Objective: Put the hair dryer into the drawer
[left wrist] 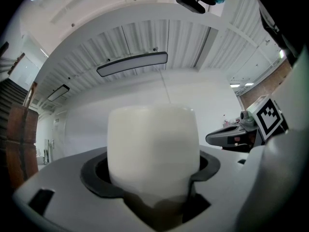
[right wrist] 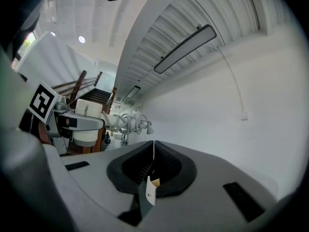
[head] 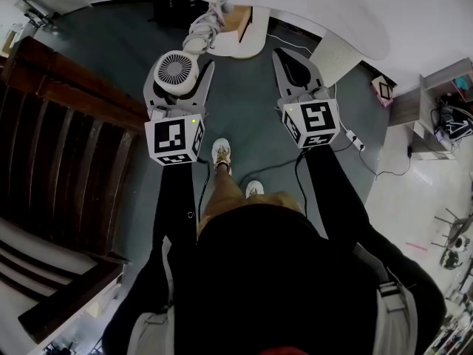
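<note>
My left gripper [head: 182, 76] pinches the white hair dryer [left wrist: 153, 151] by its barrel, in the air in front of me, with its round grille facing up. Just to its right, my right gripper [head: 291, 66] has its jaws pressed together on nothing. Below are my shoes [head: 222, 154] on a dark floor [head: 126, 50]. The dryer's coiled cord [head: 207, 24] runs ahead towards a white table [head: 310, 6], with wooden stairs [head: 59, 139] to my left.
</note>
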Available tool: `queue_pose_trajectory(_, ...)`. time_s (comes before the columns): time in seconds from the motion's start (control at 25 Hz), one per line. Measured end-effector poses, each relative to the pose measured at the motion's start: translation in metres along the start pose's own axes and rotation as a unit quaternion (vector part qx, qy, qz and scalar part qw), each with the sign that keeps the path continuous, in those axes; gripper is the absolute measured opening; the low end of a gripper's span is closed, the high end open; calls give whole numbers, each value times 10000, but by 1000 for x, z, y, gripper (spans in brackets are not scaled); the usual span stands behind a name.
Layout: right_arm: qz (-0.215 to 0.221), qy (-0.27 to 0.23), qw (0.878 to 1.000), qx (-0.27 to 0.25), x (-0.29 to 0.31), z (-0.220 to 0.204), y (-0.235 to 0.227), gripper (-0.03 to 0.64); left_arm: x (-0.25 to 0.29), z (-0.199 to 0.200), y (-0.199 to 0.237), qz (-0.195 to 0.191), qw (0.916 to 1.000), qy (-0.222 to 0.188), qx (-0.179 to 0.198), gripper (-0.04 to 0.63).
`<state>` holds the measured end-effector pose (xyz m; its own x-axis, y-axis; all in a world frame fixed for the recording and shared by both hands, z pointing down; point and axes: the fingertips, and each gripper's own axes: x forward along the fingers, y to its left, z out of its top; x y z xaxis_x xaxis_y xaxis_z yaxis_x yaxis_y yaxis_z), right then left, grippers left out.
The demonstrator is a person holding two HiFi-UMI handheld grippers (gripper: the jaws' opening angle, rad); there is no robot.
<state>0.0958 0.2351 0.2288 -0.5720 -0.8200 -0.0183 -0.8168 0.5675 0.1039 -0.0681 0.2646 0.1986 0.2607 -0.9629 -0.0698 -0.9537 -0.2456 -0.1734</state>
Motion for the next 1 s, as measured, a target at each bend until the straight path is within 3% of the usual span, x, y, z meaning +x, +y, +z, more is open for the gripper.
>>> queue_pose_trajectory(0.56,-287,176,9994,-112,118,-4,-26,29,110,-29,79,-300,9993,-9,-219,379)
queue_pose_trajectory(1.0,-506,465,9976,-26,178,-26,-37,29,167,-54,112,-598,9979,111,-234,379)
